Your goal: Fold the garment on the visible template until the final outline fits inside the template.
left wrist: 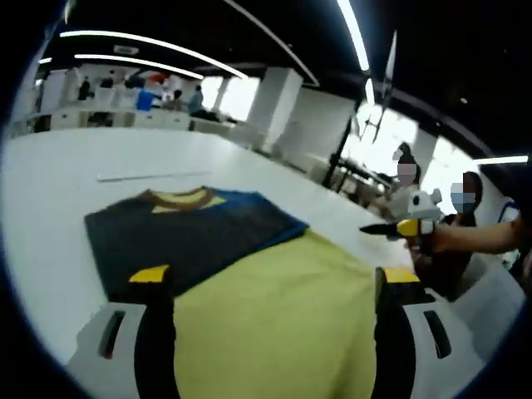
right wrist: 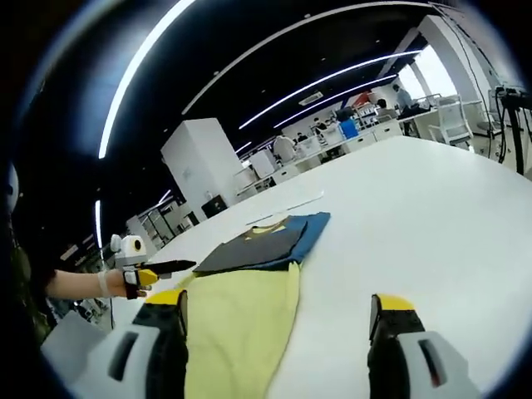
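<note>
The garment lies flat on the white table (left wrist: 50, 191). Its dark grey part (left wrist: 183, 237) with a yellow collar (left wrist: 179, 198) is farther away, and its yellow part (left wrist: 283, 316) spreads toward me. A blue layer (left wrist: 258, 208) shows along the dark part's far and right edges. My left gripper (left wrist: 274, 278) is open, its yellow-tipped jaws standing wide to either side of the yellow cloth. In the right gripper view the yellow part (right wrist: 245, 320), dark part (right wrist: 253, 243) and blue layer (right wrist: 314, 226) lie ahead to the left. My right gripper (right wrist: 278, 303) is open over the table. A hand holds each gripper where the other's view catches it: the right gripper (left wrist: 399, 226), the left gripper (right wrist: 158, 270).
A thin white strip (left wrist: 150, 175) lies on the table beyond the garment, also seen as the strip (right wrist: 291, 204). Seated people (left wrist: 432, 208) are past the table's right edge. Desks, chairs and people (right wrist: 374, 116) fill the far room. Bare table (right wrist: 432, 216) stretches to the right.
</note>
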`<state>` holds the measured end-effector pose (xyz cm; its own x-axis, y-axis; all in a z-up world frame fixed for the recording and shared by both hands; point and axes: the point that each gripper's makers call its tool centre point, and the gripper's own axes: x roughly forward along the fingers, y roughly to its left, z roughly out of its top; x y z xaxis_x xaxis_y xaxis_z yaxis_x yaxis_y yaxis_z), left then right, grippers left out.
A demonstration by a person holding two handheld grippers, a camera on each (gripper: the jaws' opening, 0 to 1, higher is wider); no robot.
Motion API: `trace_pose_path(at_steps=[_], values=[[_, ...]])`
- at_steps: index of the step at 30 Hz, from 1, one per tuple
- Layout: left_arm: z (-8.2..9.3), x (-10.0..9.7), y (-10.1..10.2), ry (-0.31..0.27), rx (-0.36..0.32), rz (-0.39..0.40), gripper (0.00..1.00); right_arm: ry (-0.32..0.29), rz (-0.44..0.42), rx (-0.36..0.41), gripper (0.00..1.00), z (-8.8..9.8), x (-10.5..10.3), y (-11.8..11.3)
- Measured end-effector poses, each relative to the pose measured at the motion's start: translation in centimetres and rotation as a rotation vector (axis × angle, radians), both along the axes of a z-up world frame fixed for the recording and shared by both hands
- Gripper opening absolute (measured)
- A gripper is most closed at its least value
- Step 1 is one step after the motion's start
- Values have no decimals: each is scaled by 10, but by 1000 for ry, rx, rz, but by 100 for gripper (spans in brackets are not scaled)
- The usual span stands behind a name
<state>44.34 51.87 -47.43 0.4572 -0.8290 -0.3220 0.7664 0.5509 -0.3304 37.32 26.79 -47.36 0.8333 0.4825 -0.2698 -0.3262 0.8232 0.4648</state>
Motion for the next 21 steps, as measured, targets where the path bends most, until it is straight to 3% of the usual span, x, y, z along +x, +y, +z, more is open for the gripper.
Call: trace_pose_path(at_steps=[5,11,21], values=[[2,-13,36,-2,21,47,96,11,39,-52,91,-1,-3,6],[-1,-28,63,8,55,72,95,13,73,-95,91,-1,-4,11],[-5,-46,87,16,97,92,92,21,130,-152,91,-5,-14,20]])
